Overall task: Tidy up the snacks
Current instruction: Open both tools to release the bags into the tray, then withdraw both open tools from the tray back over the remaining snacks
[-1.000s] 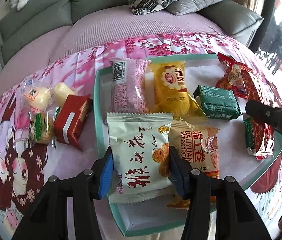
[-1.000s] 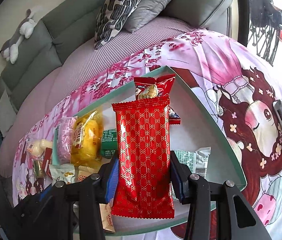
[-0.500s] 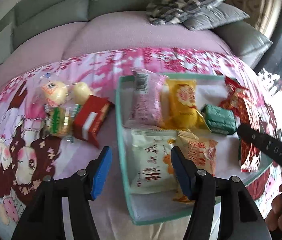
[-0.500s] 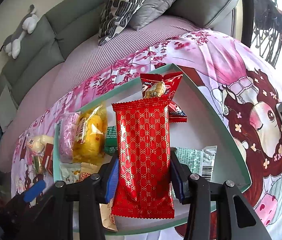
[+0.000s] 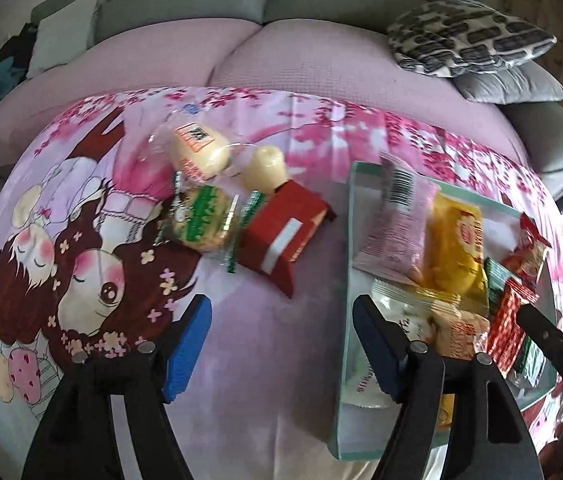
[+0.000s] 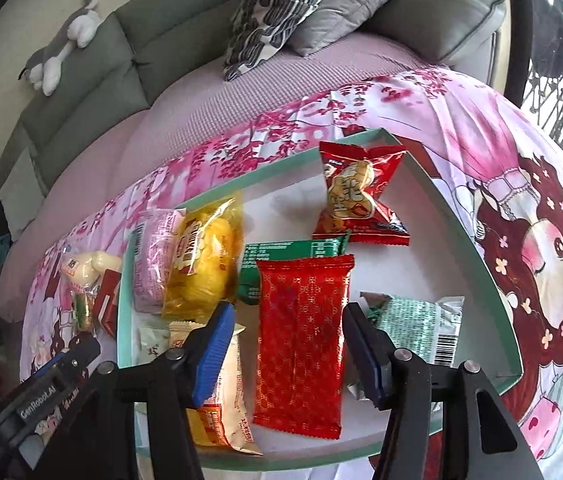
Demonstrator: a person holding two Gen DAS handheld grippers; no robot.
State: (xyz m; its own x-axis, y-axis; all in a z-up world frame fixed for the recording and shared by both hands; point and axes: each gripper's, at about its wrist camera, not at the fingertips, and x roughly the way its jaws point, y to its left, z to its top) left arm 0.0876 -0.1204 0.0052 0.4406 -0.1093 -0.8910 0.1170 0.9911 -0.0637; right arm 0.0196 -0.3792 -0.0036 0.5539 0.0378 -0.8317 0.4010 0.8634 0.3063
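Red patterned packet (image 6: 301,344) is now lying free in the tray (image 6: 477,248) between the opening jaws of the right hand-held gripper (image 6: 287,354); the left hand-held gripper (image 5: 281,344), emptied and spreading, is facing the loose snacks (image 5: 241,208) ahead.

right claw (image 6: 285,344): just opening, pads clear | red packet (image 6: 301,344): between jaws, lying in tray (image 6: 477,252)
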